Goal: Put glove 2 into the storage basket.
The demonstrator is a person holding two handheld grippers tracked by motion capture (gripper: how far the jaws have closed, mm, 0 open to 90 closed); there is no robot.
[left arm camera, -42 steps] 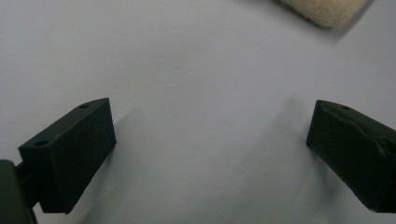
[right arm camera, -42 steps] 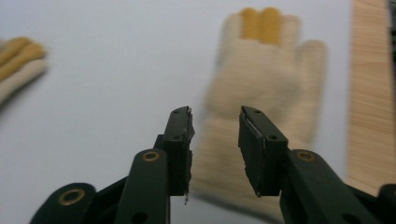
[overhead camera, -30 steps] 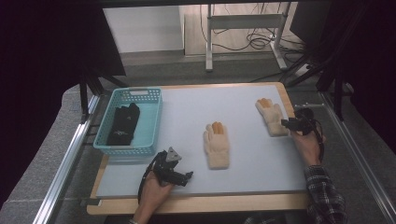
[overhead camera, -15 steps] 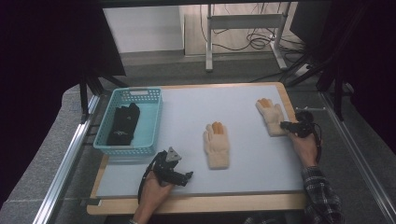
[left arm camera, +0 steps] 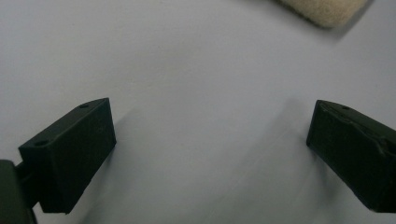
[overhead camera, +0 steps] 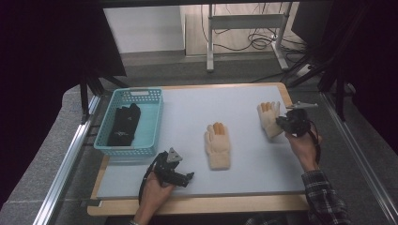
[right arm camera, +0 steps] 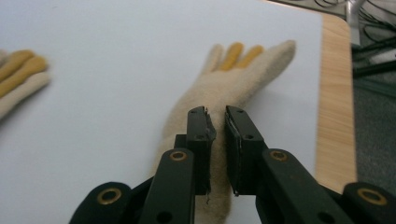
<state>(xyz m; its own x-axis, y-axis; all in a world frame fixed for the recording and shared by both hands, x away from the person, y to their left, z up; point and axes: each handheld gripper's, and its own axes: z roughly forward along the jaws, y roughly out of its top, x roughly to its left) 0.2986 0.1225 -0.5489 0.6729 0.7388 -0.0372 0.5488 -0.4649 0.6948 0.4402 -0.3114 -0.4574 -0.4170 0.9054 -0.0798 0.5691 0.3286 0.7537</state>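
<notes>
Glove at the right: a cream knitted glove (overhead camera: 269,118) with orange-tipped fingers lies near the table's right edge, toward the far right corner, its cuff caught by the right gripper (overhead camera: 281,123).
Long axis: in the right gripper view the glove (right arm camera: 219,100) runs straight ahead from the jaws, cuff nearest, fingers pointing to the far edge; seen from above it lies roughly from near edge to far edge, slightly slanted.
Right gripper (right arm camera: 215,135): jaws have just been closing and now stand nearly together, a fold of cuff fabric pinched between them; most of the glove looks to be resting on the white mat (overhead camera: 244,98).
Left gripper (overhead camera: 183,177): sits by the near edge, left of centre, jaws wide apart over bare mat (left arm camera: 196,93) with nothing between them.
Second glove: its twin (overhead camera: 218,146) lies flat mid-table, fingers to the far edge, well apart from the first; its cuff edge shows at the top of the left gripper view (left arm camera: 322,10).
Basket: a teal basket (overhead camera: 155,123) stands at the left edge with a black glove (overhead camera: 123,125) inside.
Bearing: the basket lies clear across the table from the held glove, to its left, past the middle glove.
Nearer hand: the left gripper is closer to basket and middle glove; the right is the one already on the far-right glove.
Likely next: a lift by the cuff, fingers trailing below.
</notes>
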